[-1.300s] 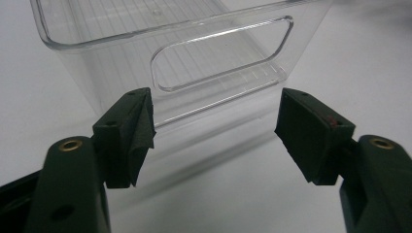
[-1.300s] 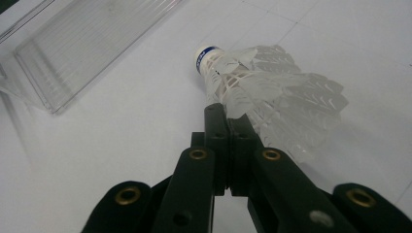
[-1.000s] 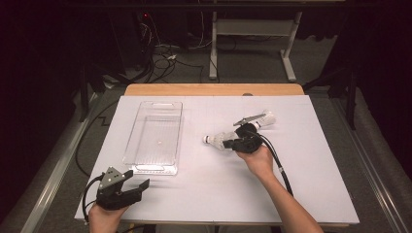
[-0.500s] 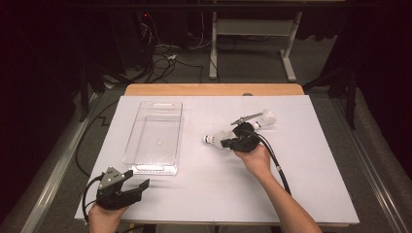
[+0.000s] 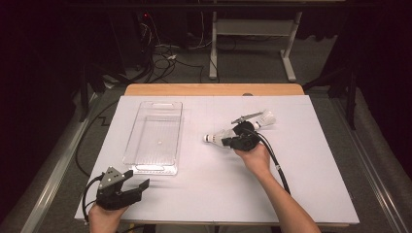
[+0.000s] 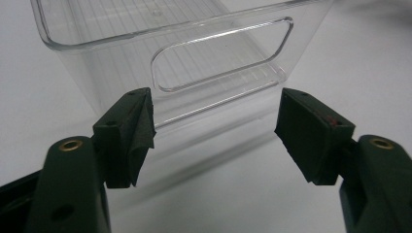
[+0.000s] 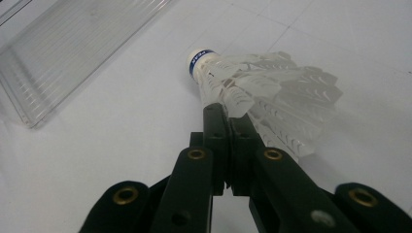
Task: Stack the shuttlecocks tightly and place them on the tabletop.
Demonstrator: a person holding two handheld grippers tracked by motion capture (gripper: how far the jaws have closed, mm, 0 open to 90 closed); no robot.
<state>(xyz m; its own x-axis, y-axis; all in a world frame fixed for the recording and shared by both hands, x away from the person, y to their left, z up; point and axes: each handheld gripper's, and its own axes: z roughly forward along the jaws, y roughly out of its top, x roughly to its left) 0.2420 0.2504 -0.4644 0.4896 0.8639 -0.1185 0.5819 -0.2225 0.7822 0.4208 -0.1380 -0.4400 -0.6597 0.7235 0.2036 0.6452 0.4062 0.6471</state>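
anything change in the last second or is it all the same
Nothing visibly changed. The right gripper stays shut on the feathers of the shuttlecock, the left gripper stays open near the clear bin, and the second shuttlecock lies where it was.

Clear bin (image 5: 155,136) stands on the left half of the white mat (image 5: 320,160), just ahead of the left gripper (image 5: 127,187); its handled end wall (image 6: 218,58) faces the open jaws. Two shuttlecocks (image 5: 216,138) (image 5: 265,118) lie mid-mat by the right gripper (image 5: 228,141). Between bin and shuttlecocks runs a bare lane; the mat's near and right parts lie open.
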